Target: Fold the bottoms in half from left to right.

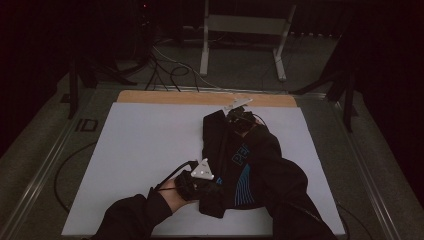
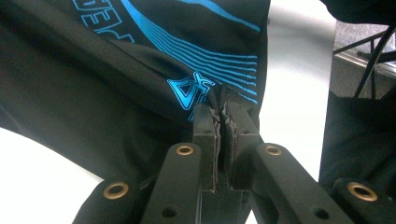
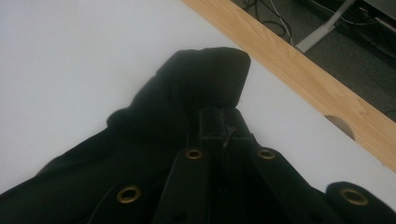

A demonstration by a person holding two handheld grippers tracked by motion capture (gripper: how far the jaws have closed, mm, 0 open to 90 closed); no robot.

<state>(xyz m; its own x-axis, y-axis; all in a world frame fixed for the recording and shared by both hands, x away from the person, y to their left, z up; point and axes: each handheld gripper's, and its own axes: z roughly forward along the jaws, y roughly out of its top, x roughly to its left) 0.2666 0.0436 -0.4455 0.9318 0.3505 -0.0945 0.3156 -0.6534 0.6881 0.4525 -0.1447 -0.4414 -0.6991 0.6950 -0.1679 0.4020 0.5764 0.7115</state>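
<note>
Black garment with blue print [image 1: 245,170] lies rumpled on the white bench [image 1: 145,150], toward its right half, its far end just short of the bench's wooden far edge [image 1: 200,97]. Left tool [image 2: 222,122] is clamped on a fabric edge by the blue print at the garment's near end; right tool [image 3: 223,127] is clamped on a bunched black fold at the garment's far end, near the wooden edge. Judgement: to spread it well, keep both grips firm, draw the ends apart evenly along the garment, low over the bench, avoiding twist or slipping hems.
</note>
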